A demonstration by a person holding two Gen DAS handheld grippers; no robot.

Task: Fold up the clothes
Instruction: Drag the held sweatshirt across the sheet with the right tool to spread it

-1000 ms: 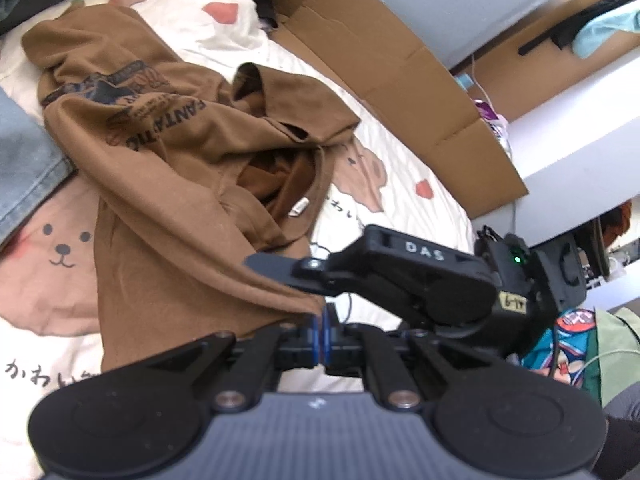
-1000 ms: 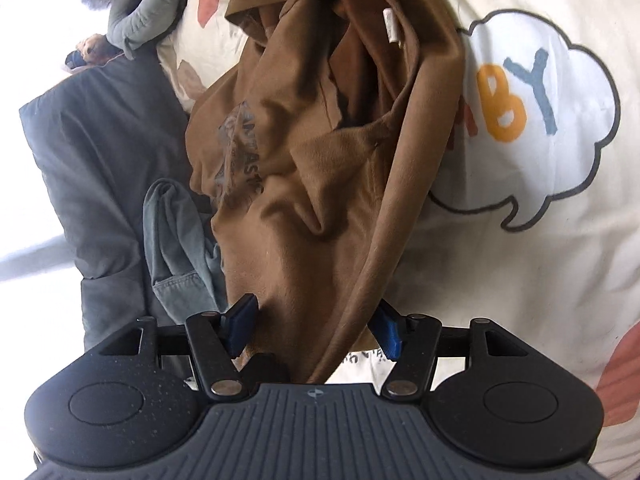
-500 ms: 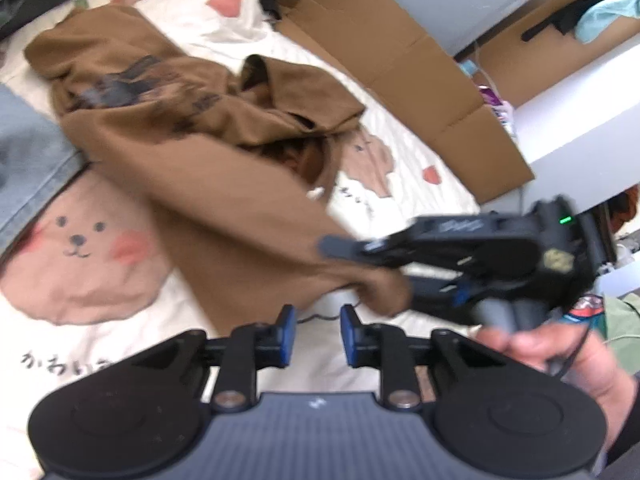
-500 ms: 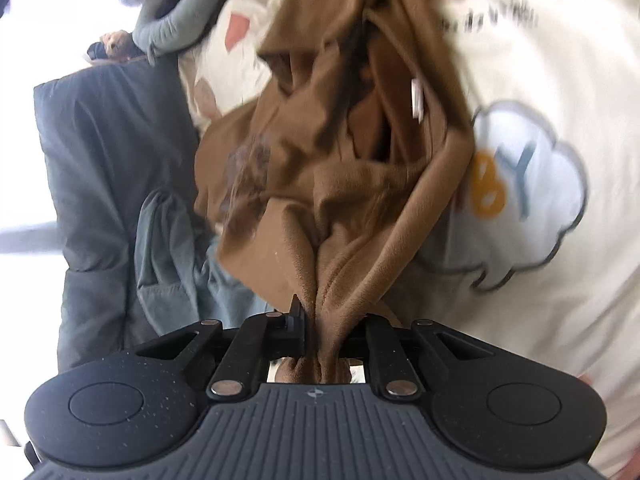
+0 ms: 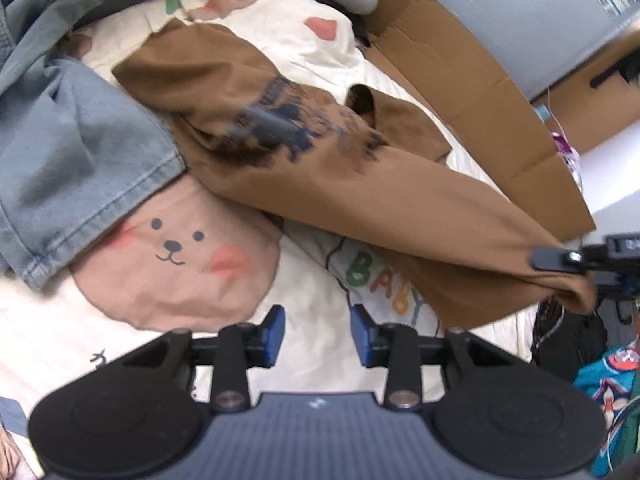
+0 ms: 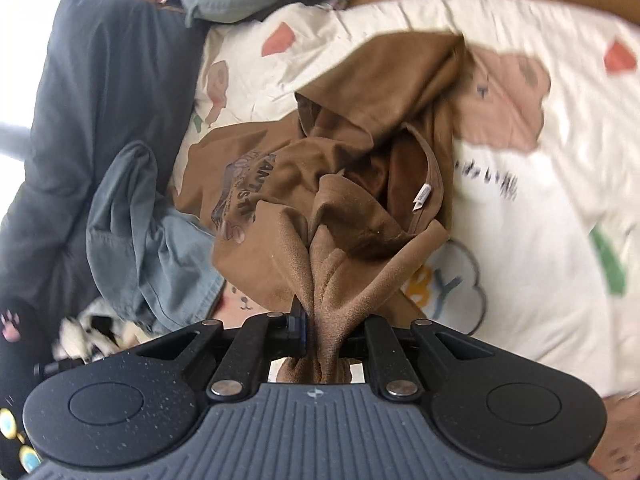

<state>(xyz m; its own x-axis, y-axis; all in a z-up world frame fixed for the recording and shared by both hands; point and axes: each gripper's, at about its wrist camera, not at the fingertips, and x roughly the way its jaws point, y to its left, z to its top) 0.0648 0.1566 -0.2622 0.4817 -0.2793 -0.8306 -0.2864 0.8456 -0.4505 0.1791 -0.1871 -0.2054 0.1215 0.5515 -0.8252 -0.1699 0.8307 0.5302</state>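
Being soft and limp, the shirt [image 6: 304, 184] is pinched bunched by the right gripper [image 6: 320, 332]; left gripper [image 5: 318, 330] jaws are spread; flat hem corners would be better held.

**Right clamped, left spread**

Your left gripper [image 5: 318, 330] has its jaws apart, the blue pads [image 5: 275, 330] facing each other across a clear gap with nothing between them. It points toward twelve o'clock, hovering low. Your right gripper [image 6: 320, 334] is pinched tight on a bunched fold of the brown shirt [image 6: 344, 216], cloth squeezed through behind the fingers. From your left camera, that right gripper [image 5: 576, 268] sits at about three o'clock, level with the left one's fingertips and well apart from them.
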